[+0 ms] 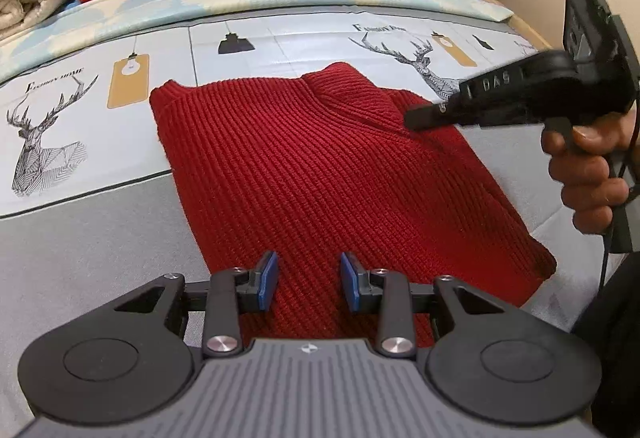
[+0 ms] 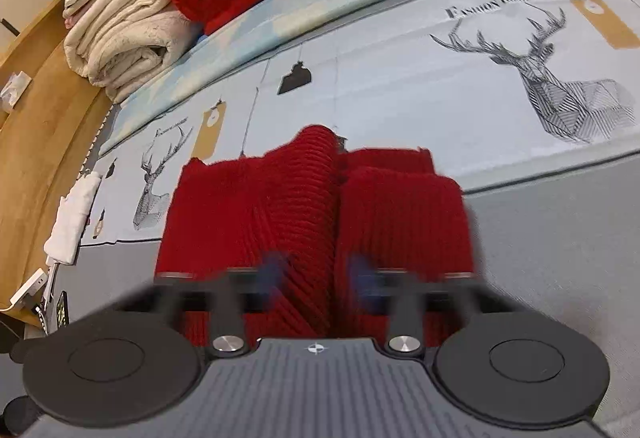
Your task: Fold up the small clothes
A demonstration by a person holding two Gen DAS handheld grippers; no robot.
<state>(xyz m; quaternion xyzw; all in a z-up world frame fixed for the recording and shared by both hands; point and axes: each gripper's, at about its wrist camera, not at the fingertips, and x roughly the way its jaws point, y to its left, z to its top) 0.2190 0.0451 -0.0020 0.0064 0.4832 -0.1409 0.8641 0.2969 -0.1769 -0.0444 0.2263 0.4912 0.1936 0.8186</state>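
Left gripper (image 1: 308, 280) above red sweater (image 1: 320, 166)

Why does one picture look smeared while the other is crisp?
Left wrist view: sharp, the red knit sweater shows every rib, though the bed sheet bows from fisheye bending. Right wrist view: motion blur smears the sweater and the right hand-held gripper's blue pads.

Red ribbed knit sweater (image 1: 320, 166) lies flat, partly folded, on bedsheet (image 1: 80, 258).

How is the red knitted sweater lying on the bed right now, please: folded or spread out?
Partly folded: the red sweater lies as a narrow rectangle with no sleeves sticking out.
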